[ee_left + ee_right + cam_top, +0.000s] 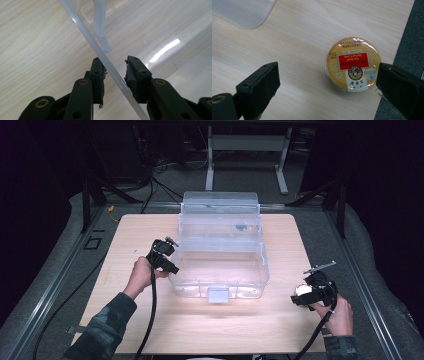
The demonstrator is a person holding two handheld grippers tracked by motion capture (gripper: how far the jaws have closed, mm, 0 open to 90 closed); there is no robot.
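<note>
A clear plastic box (263, 265) stands in the middle of the table with its lid (220, 202) tipped up at the back. My left gripper (170, 262) is at the box's left rim. In the left gripper view the rim (82, 30) runs up between the jaws of my left gripper (113, 60); a gap shows beside the right pad (131, 75), so nothing is gripped. Near the table's right edge, my right gripper (302, 296) hangs over a round gold tin (301, 290). The tin (352, 63) has a red label and lies between the wide-open jaws of my right gripper (328, 72), close to the right one.
The wooden table (210, 325) has bare room in front of the box. A latch tab (218, 294) sticks out of the box's front wall. A rounded corner of the box (244, 12) is at the upper left of the right gripper view. Grey floor (409, 37) starts just past the tin.
</note>
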